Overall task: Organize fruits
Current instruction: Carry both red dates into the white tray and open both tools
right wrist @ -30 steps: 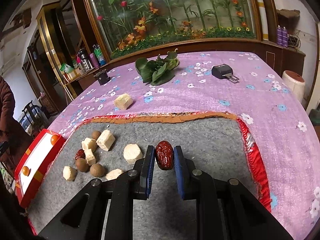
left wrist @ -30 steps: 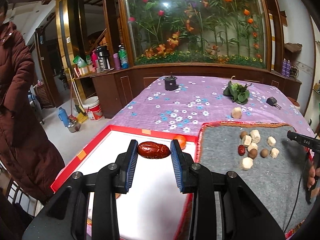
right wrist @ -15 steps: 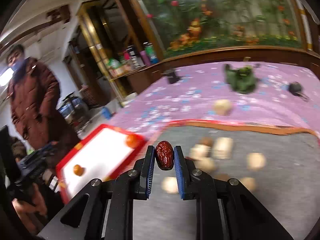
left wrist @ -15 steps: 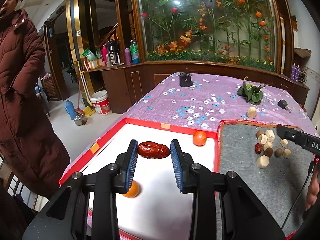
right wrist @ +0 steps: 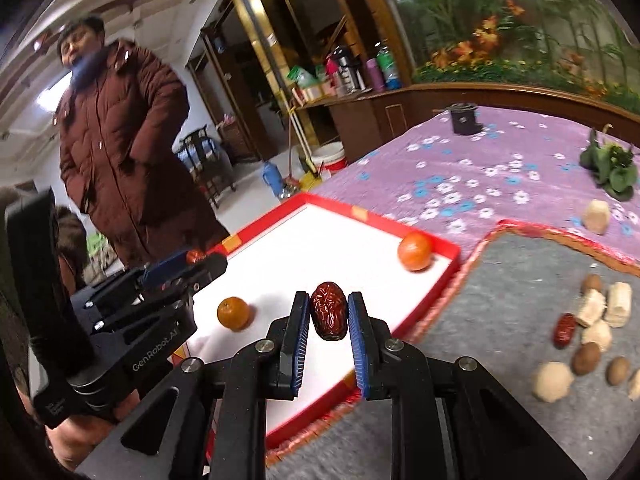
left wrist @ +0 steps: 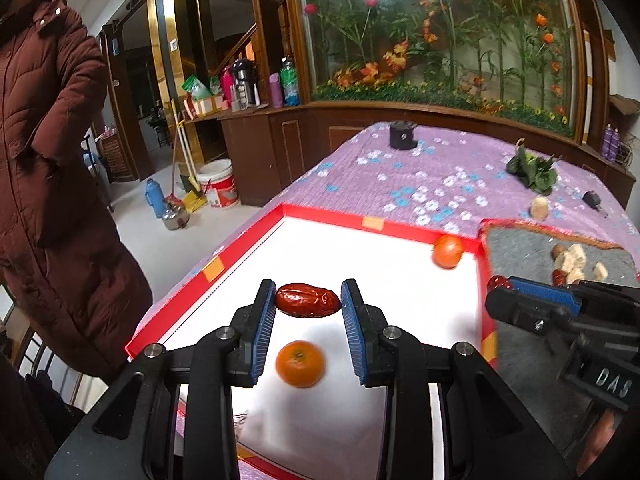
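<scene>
Two wrinkled, glossy red dates ride clamped in jaws above the white tray (left wrist: 304,216): one date (left wrist: 307,300) crosswise in the left gripper (left wrist: 307,308), another date (right wrist: 329,311) upright in the right gripper (right wrist: 328,320), which has swung from the grey mat (right wrist: 500,280) over the tray's red rim, open floor between two oranges (right wrist: 235,313).

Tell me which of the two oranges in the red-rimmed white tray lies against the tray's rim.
The far round orange, in the corner beside the grey felt mat; the other orange sits on open white floor.
</scene>
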A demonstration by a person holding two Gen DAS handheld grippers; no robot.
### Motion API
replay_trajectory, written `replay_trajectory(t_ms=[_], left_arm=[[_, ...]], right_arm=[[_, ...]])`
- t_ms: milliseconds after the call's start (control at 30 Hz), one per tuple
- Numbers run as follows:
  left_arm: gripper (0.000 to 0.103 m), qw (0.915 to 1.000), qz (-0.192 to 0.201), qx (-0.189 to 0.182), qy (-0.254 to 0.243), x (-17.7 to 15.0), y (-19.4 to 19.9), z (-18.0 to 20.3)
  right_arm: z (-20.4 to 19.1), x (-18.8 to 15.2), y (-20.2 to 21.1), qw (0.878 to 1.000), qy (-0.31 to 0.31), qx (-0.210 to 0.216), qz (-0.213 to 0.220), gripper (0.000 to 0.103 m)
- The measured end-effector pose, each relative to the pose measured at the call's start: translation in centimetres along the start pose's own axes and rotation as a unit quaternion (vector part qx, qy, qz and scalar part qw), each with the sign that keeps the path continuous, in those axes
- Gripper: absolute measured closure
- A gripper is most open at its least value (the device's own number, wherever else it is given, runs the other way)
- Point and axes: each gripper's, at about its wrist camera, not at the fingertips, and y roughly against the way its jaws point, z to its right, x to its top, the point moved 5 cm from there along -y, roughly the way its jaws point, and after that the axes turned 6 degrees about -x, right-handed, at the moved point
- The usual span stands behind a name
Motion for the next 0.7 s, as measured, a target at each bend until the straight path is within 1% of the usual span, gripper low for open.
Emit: replay_trajectory(t_ms=[67, 200, 233, 267, 333, 367, 400, 467, 567, 700], left_arm=[[0.072, 0.9999, -0.014, 0.004, 0.006, -0.6, -0.7, -0.5], [0.072, 0.9989, -0.047, 0.003, 0.003, -1.7, -2.4, -0.7], [0.069, 0.9983, -0.058, 0.001, 0.004, -2.1, -2.8, -0.7], [0.063, 0.9980, -0.064, 0.000, 0.006, -2.4, -3.0, -0.7], [0.040, 0.9976, -0.068, -0.002, 0.012, -2.7, -3.1, -0.8], [0.038, 0.9977, -0.067, -0.002, 0.011, -2.7, -3.1, -0.8], [0.038, 0.9979, -0.065, 0.000, 0.009, -2.7, -3.0, -0.7], [0.038, 0.9980, -0.063, 0.001, 0.005, -2.5, -2.7, -0.6], [0.038, 0.9982, -0.059, -0.004, -0.002, -2.2, -2.2, 0.0], [0.037, 0.9978, -0.053, -0.031, -0.024, -2.0, -1.1, 2.1]], right_arm=[[-0.5, -0.4, -1.1, 1.000, 0.003, 0.001, -0.012, 0.084], [-0.8, -1.2, -2.6, 0.999, 0.015, -0.008, -0.027, 0.083], [-0.9, -1.4, -2.9, 0.999, 0.016, -0.007, -0.033, 0.083], [-0.8, -1.5, -3.1, 0.999, 0.016, -0.005, -0.039, 0.083], [-0.8, -1.5, -3.2, 0.999, 0.015, -0.005, -0.038, 0.080], [-0.7, -1.5, -3.0, 0.999, 0.012, -0.002, -0.035, 0.072], [-0.5, -1.3, -2.8, 0.999, 0.008, 0.001, -0.031, 0.064], [-0.2, -1.2, -2.0, 1.000, 0.000, 0.005, -0.018, 0.058], [0.7, -1.0, -0.9, 1.000, -0.011, 0.001, -0.007, 0.058], [3.2, -0.9, 1.1, 0.999, -0.033, -0.011, 0.009, 0.058]])
